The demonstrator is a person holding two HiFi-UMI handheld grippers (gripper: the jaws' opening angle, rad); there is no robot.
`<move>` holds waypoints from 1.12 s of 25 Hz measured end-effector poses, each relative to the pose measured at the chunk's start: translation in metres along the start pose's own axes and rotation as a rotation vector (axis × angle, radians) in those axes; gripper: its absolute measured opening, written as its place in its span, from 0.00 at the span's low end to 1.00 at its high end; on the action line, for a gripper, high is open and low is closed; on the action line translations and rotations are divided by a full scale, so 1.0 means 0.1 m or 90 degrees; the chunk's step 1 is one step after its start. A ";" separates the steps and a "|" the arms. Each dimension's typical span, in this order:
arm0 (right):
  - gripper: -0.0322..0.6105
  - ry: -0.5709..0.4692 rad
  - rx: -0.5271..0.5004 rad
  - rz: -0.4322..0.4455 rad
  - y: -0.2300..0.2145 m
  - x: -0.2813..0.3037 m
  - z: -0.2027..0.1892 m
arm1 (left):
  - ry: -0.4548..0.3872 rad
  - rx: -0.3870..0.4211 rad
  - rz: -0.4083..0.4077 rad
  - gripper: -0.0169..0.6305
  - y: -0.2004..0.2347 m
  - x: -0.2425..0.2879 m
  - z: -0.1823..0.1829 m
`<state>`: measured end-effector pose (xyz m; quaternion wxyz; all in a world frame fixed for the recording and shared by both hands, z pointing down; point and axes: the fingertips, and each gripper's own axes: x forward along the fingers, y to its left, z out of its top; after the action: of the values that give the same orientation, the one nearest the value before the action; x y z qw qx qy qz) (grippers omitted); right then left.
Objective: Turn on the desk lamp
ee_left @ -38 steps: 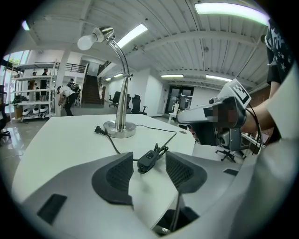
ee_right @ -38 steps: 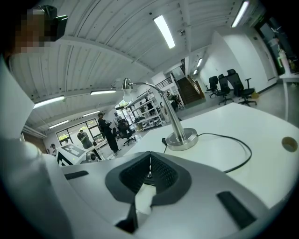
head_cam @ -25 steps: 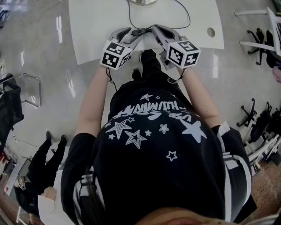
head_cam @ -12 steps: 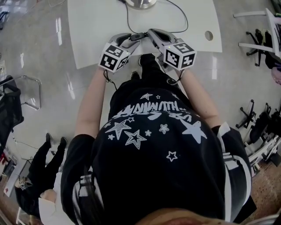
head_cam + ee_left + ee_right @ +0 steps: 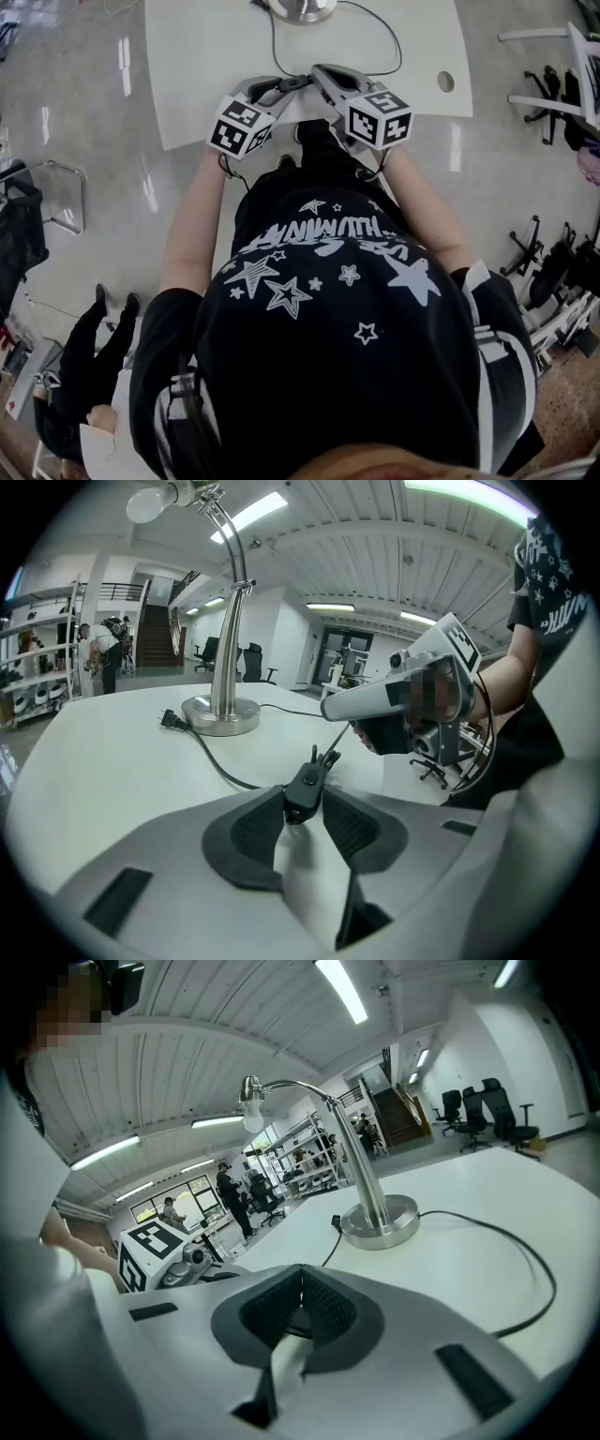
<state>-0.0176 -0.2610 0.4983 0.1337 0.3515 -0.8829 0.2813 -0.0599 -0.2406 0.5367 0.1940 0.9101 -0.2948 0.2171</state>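
Lamp switch — between the left gripper's closing jaws — touches both pads.

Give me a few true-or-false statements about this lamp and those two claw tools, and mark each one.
1. The switch on the cord sits between the left gripper's jaws. True; those jaws are closing on it.
2. The lamp stands on the floor. False: it stands on the white table.
3. The plug lies on the table near the lamp base. True.
4. The right gripper's jaws gape wide. False: they are together.
5. The lamp base is black. False: it is silver metal.
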 end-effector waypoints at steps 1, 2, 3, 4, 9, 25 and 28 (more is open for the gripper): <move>0.06 0.005 -0.002 0.003 0.00 0.01 -0.01 | 0.001 0.002 -0.001 0.25 0.00 0.01 0.00; 0.06 0.010 -0.006 0.007 0.00 0.02 -0.02 | 0.002 0.004 -0.002 0.25 0.00 0.02 0.00; 0.06 0.016 -0.012 0.010 0.01 0.04 -0.04 | 0.003 0.006 -0.003 0.25 0.00 0.02 0.01; 0.06 0.021 -0.018 0.012 0.02 0.05 -0.04 | 0.003 0.007 -0.004 0.25 -0.01 0.02 0.01; 0.06 0.047 -0.032 0.033 0.08 0.18 -0.12 | 0.005 0.010 -0.003 0.24 -0.03 0.00 0.01; 0.06 0.125 -0.049 0.064 0.11 0.36 -0.35 | 0.004 -0.003 -0.003 0.24 -0.01 0.00 0.01; 0.06 0.136 -0.044 0.066 0.11 0.36 -0.35 | 0.004 -0.004 -0.003 0.24 -0.01 0.01 0.01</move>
<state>-0.0497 -0.2534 0.5382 0.2246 0.2683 -0.8897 0.2932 -0.0587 -0.2410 0.5359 0.1985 0.9095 -0.2931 0.2182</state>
